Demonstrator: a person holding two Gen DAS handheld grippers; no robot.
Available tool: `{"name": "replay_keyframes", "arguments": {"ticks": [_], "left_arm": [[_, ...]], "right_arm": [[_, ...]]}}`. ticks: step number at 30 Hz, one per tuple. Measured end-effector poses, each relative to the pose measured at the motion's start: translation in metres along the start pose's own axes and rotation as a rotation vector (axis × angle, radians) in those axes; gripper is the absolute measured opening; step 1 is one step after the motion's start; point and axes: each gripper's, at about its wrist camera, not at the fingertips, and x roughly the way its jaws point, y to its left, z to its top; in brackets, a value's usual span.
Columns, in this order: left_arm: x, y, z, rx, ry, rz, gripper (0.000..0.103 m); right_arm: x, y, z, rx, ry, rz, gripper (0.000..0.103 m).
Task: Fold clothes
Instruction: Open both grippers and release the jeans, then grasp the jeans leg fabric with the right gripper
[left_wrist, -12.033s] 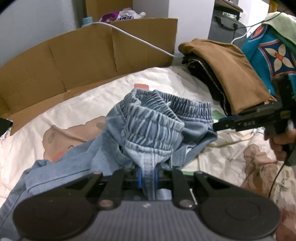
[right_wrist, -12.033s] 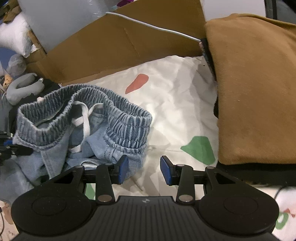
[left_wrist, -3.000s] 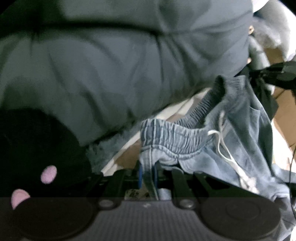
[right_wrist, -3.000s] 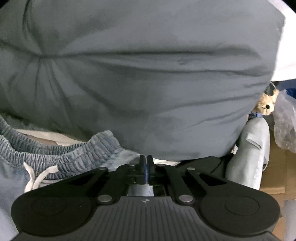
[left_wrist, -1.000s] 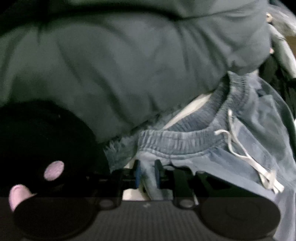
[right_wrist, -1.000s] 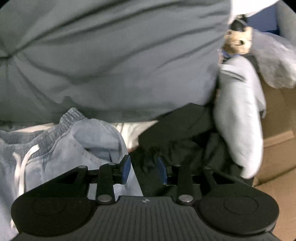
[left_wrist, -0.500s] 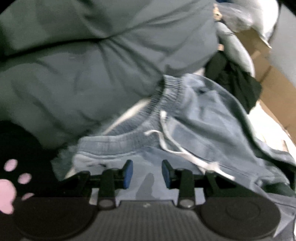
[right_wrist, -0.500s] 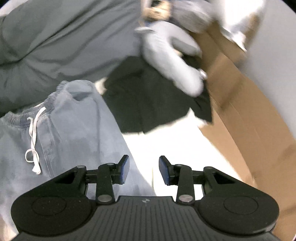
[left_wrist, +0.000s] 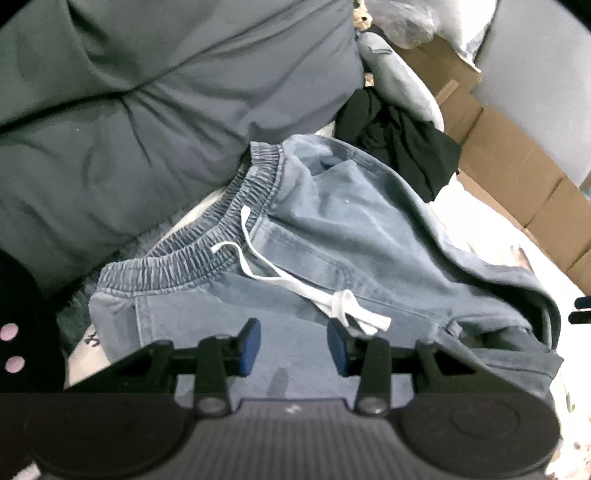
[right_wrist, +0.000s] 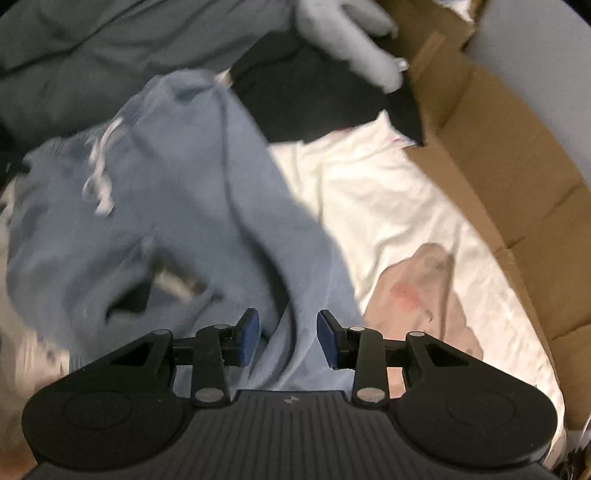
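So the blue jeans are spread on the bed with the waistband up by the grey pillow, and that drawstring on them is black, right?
Not quite: the drawstring is white, as the left wrist view shows plainly. The rest holds: the jeans lie spread on the bed, waistband up by the grey pillow.

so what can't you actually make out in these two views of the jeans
- Jeans legs: left wrist view, cut off by the lower right edge and the left gripper body.
- Jeans fabric detail, drawstring: right wrist view, motion blur.
- Bedsheet under the jeans: hidden by the denim.
- Black garment: what it is, bunched and partly under the grey pillow.
- Right gripper: whether it touches the denim.
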Motion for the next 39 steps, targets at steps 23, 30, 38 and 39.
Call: {"name": "replay_keyframes", "arguments": {"ticks": [23,30,38,39], "left_arm": [[-0.001,-0.05,-0.022,-0.035,0.048,-0.086,0.042],[-0.015,-0.057,-0.029,-0.046,0.035,-0.091,0.042],[0.001,-0.078,-0.02,0.017,0.079,-0.104,0.041],[0.003,-0.082,-0.015,0.027,0.077,-0.108,0.041]], "right_arm": [[0.04,-0.018,-0.099,0.433,-0.159,0.127,0.026],[0.055,-0.015,-0.1,0.5,-0.156,0.124,0.026],[0.042,-0.018,-0.115,0.511,-0.188,0.205,0.002],[0.038,-0.018,-0.115,0.511,-0.194,0.208,0.001]]}}
